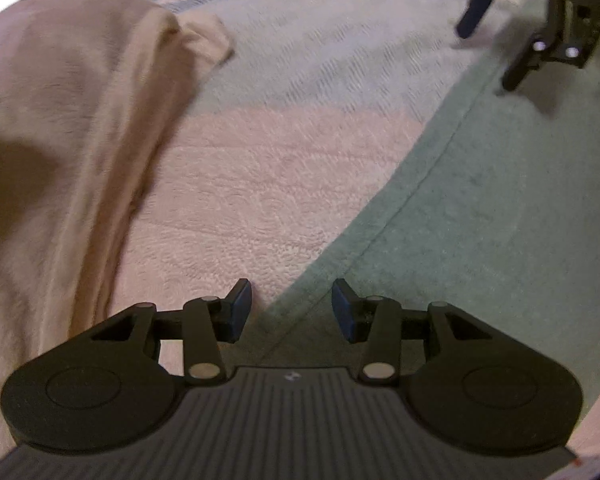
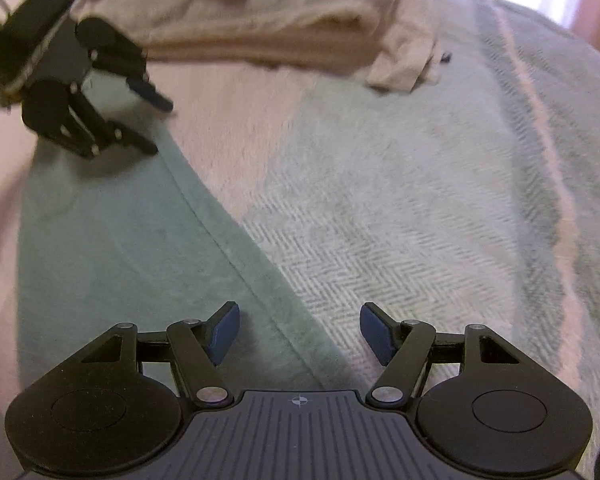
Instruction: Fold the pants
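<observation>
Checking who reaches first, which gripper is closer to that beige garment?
Left, I judge. The left gripper hovers beside the beige garment, jaws open. The right gripper sits farther off, over the green cloth edge.

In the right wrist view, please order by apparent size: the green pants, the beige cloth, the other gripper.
1. Green pants: largest.
2. Beige cloth: smaller, though cut off at the top edge, so its rank is uncertain.
3. Left gripper: smallest; it is farther from the camera.
</observation>
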### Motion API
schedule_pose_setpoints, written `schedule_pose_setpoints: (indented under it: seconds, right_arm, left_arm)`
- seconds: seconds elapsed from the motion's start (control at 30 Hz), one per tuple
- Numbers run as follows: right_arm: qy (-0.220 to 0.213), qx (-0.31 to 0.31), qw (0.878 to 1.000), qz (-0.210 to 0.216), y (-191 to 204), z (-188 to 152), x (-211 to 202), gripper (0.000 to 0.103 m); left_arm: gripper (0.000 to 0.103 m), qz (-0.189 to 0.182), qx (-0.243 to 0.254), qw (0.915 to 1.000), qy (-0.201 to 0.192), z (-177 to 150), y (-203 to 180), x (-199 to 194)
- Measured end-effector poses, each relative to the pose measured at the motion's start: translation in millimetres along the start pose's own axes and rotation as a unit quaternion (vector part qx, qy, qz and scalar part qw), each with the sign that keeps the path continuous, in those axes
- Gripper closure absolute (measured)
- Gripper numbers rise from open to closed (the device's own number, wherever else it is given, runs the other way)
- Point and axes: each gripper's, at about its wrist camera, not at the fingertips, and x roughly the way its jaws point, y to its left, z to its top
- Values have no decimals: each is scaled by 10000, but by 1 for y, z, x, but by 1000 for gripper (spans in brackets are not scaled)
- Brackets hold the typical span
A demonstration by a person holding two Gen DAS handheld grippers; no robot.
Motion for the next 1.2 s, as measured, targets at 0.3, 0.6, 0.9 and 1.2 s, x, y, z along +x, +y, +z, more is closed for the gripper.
schedule_pose_setpoints:
  seconds: [0.3,0.6,0.9,1.2]
  right_arm:
    - [228,-254,9988,343,5,-5,12,101]
    - [-601,-1342,9830,-1097,96,-32,-62,102]
    - [-816,-1913,9679,-1412,291,-156,-159,102]
    - [1004,447,9922,-583,370,-290,-138,88]
  left_arm:
    - [97,-113,723,9973,37,-4,-17,8]
    - [100,1076,227,9910,-766,-34,-66,-83]
    - [99,1467,-1661,9720,-776,-139,-244,-228]
    - [93,137,-3427,9358,818,-250,-387,-238]
